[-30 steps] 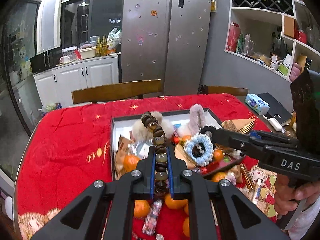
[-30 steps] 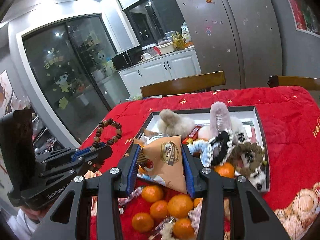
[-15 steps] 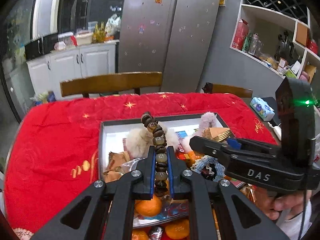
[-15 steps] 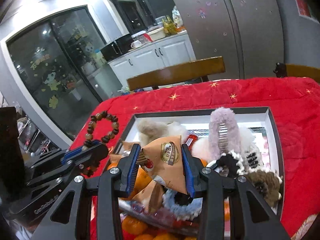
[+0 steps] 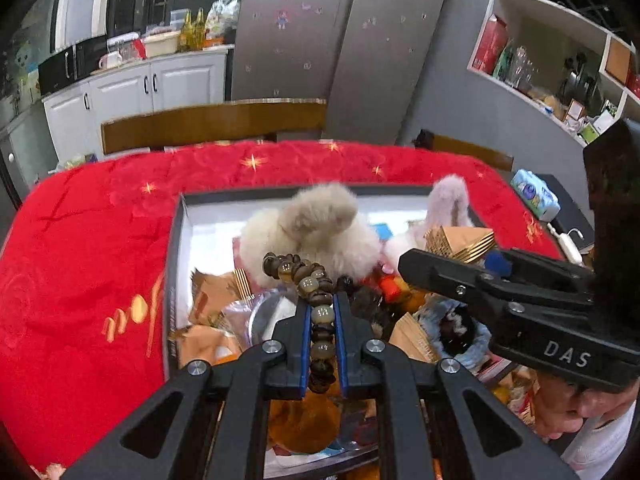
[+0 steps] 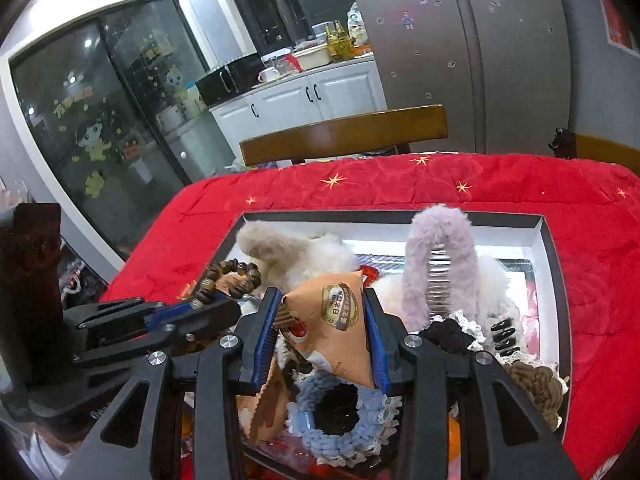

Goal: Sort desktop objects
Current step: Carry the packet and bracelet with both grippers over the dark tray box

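My left gripper (image 5: pixel 322 308) is shut on a brown bead bracelet (image 5: pixel 316 280), whose loop sticks out past the fingertips above the dark-rimmed box (image 5: pixel 176 248). In the right wrist view that bracelet (image 6: pixel 228 280) hangs over the box's left side. My right gripper (image 6: pixel 322 300) is shut on a triangular tan snack packet (image 6: pixel 340 328), held over the box's (image 6: pixel 548 248) front half. In the left wrist view the right gripper (image 5: pixel 448 264) reaches in from the right, with the packet (image 5: pixel 460 242) at its tip. The box holds fluffy hair clips (image 6: pixel 440 256), scrunchies (image 6: pixel 340 412) and packets.
A red cloth (image 5: pixel 92 248) covers the table. Wooden chairs (image 5: pixel 212 120) stand at its far side, before a steel fridge (image 5: pixel 340 28) and white cabinets (image 5: pixel 120 92). A tissue pack (image 5: pixel 534 194) lies at the right edge. A person's hand (image 5: pixel 560 412) holds the right gripper.
Both grippers have moved forward and down over the box, each still gripping its object. The oranges near the front edge have slipped out of sight beneath them.
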Available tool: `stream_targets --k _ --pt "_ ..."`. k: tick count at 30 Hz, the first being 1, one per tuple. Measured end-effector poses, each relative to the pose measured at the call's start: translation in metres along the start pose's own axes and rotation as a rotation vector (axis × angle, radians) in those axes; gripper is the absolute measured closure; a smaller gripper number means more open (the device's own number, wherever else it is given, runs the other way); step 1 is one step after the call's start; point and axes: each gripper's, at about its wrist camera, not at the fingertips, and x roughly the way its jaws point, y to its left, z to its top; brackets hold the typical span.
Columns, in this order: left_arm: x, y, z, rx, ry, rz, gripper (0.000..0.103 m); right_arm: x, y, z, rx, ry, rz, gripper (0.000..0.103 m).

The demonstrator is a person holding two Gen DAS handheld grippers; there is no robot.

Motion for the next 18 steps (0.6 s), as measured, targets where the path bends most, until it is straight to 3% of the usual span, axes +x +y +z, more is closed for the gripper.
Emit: stream_targets --k 5,18 --pt "0.008 0.0 -0.003 0.018 0.0 0.024 0.092 0.014 -0.004 -0.007 -0.011 0.04 -0.019 0.064" --pt "0.007 0.0 -0.007 0.028 -0.015 0.028 0.092 0.015 0.007 -0.016 -0.111 -0.008 -0.092 0.064"
